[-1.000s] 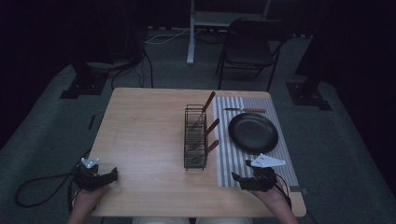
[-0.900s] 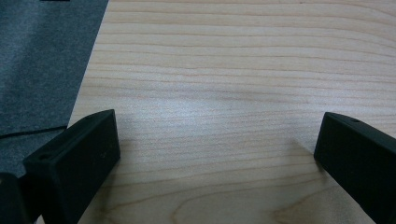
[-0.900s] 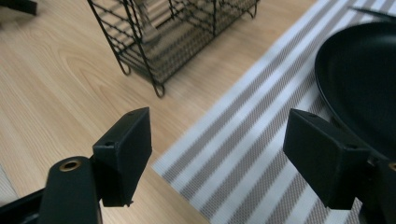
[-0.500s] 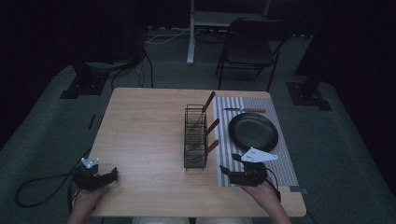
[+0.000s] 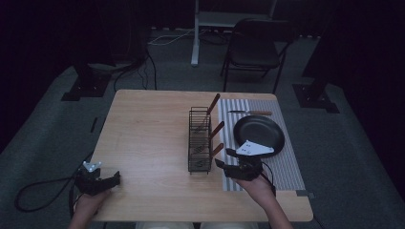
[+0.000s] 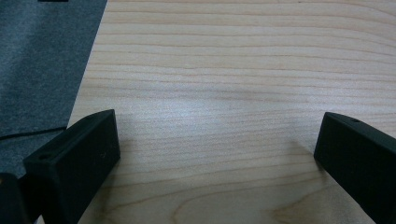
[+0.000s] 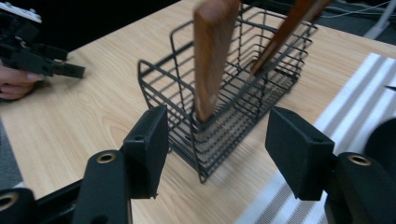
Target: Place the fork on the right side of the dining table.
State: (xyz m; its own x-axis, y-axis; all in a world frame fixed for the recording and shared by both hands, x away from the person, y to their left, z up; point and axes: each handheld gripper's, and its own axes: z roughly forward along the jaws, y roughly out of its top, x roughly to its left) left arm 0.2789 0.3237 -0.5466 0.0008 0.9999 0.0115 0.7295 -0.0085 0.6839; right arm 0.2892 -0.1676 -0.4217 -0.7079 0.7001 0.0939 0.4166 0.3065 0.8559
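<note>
From the high view I saw a dim room: grey carpet, a dark chair [image 5: 255, 47] behind the pale wooden table [image 5: 153, 138], and cables trailing across the floor. A striped mat [image 5: 282, 167] covered the table's right part, with a black pan [image 5: 260, 133] resting on it and a knife [image 5: 250, 113] lying on the mat beyond the pan. A black wire rack [image 5: 199, 140] stood just left of the mat, three wooden handles leaning out of it toward the right. My left gripper [image 5: 112, 180] sat at the table's near left corner, well apart from the rack. My right gripper [image 5: 223, 161] hovered at the mat's near left edge, just beside the rack's near end, jaws spread.

In the left gripper view I had bare wood grain [image 6: 224, 93] between the two jaws, which stood wide apart with nothing in them; grey carpet [image 6: 42, 60] showed off the table's edge.

In the right gripper view the jaws were parted and empty, pointing at the wire rack [image 7: 233, 112]. A broad wooden handle [image 7: 212, 56] stood in its near compartment and a thinner one [image 7: 285, 32] leaned farther back. The striped mat [image 7: 345, 98] lay to the right, and the other hand's gripper [image 7: 70, 70] showed far left.
</note>
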